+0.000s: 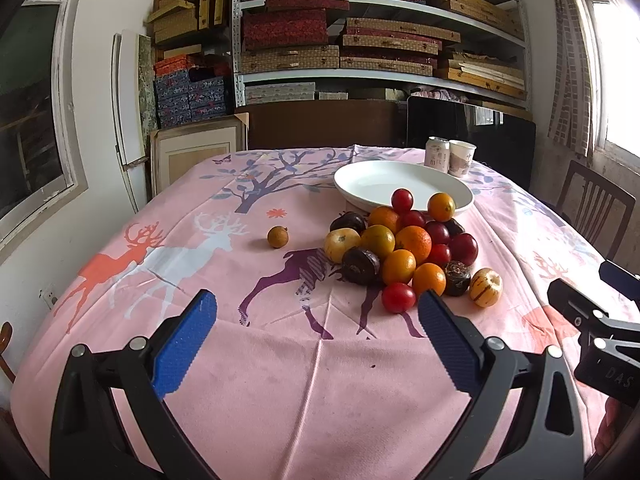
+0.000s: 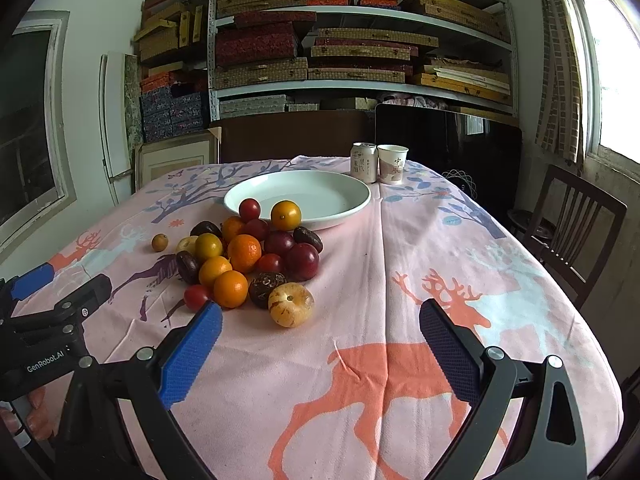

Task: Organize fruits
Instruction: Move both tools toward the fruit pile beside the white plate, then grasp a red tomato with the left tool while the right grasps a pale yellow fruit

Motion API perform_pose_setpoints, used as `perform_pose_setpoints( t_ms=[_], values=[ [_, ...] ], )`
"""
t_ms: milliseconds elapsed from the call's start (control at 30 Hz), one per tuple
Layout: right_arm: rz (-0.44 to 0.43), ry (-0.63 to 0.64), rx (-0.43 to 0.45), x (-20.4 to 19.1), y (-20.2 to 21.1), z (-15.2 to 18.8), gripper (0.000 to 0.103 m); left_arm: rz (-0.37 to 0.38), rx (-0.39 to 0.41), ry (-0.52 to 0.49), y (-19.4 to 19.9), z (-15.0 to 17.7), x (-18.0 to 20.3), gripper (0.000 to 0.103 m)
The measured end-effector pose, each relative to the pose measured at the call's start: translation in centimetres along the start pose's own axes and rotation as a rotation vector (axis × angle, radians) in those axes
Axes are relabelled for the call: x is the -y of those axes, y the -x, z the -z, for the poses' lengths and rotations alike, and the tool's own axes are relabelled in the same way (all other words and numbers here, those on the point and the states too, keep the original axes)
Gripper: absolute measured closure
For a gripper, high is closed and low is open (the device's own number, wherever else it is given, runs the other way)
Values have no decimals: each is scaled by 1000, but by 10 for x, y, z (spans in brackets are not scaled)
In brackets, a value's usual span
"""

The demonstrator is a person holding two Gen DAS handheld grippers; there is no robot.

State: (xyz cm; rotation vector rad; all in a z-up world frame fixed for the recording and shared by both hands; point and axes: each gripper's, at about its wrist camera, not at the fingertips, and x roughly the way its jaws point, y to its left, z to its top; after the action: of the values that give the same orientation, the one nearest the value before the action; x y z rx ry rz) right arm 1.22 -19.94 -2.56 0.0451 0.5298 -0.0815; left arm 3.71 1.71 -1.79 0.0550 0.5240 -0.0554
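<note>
Jaws gaping empty on both, the right gripper (image 2: 320,344) is sitting nearer the fruit pile (image 2: 256,260), just ahead-left, than the left gripper (image 1: 318,330).

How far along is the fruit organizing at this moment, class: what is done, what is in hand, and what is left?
Done: nothing yet; the white plate holds no fruit. In hand: nothing; the left gripper and right gripper are both open above the tablecloth. Left: the whole fruit pile beside the plate, plus the small brown fruit lying apart from it.
</note>
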Motion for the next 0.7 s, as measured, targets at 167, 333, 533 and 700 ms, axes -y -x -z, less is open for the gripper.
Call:
perform_pose_setpoints(
  t_ms=[167, 333, 533, 700],
  values=[
    [5, 6, -16, 3, -4, 0, 3, 13, -16, -10, -4, -1, 1, 4],
    [-28, 74, -124, 12, -20, -4, 3, 96, -116, -45, -20, -3, -1, 4],
    [-94, 124, -226, 17, -56, -16, 3, 195, -240, -192, -57, -10, 23, 4],
    [-224, 105, -306, 11, -101, -25, 3, 176, -314, -273, -102, -14, 43, 4]
  ],
)
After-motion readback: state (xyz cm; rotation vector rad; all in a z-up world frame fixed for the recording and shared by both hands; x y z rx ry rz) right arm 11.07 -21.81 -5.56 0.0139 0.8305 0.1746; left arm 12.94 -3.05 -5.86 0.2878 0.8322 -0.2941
